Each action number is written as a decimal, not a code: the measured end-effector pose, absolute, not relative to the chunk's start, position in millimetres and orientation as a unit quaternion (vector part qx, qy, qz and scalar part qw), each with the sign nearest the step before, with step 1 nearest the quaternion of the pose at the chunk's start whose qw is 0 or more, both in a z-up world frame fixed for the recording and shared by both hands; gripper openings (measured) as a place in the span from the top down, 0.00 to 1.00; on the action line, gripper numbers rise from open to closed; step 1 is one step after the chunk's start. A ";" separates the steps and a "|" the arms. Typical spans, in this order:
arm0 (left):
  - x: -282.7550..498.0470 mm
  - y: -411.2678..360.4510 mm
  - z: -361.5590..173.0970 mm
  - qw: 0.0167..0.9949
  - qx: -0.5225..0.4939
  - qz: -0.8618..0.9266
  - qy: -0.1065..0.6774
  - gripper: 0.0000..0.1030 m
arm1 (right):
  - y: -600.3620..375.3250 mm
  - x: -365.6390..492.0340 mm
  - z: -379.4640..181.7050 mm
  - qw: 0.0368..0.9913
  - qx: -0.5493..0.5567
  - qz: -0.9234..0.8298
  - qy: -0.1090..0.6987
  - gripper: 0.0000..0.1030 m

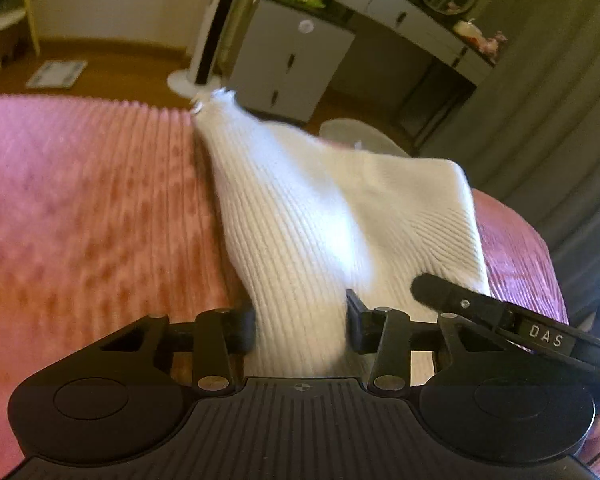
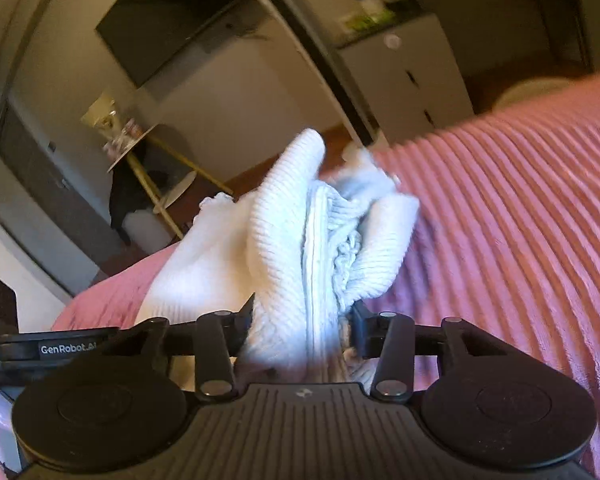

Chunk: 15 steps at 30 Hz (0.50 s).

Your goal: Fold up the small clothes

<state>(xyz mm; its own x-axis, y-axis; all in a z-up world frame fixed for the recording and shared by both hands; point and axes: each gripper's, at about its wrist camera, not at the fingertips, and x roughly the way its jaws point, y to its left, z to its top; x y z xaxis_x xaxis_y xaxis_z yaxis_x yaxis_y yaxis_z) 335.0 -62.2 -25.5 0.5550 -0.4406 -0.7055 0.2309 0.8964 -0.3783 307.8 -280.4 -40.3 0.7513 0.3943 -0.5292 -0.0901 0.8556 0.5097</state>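
White knit garment (image 1: 300,220) pinched by both claws.

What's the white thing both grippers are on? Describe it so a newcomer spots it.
Start at the pink ribbed bedspread filling the foreground. On it sits one white rib-knit garment, lifted off the cover, with the left gripper and right gripper each pinching a bunch. It is the only white knit on the pink.

Pink blanket (image 1: 80,208) lies open leftward; white knit (image 1: 300,216) blocks centre.
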 end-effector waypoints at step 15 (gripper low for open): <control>268.2 -26.9 -11.2 0.916 0.066 -0.074 0.389 0.32 | -224.4 260.8 -36.3 0.931 0.137 0.088 0.325 0.40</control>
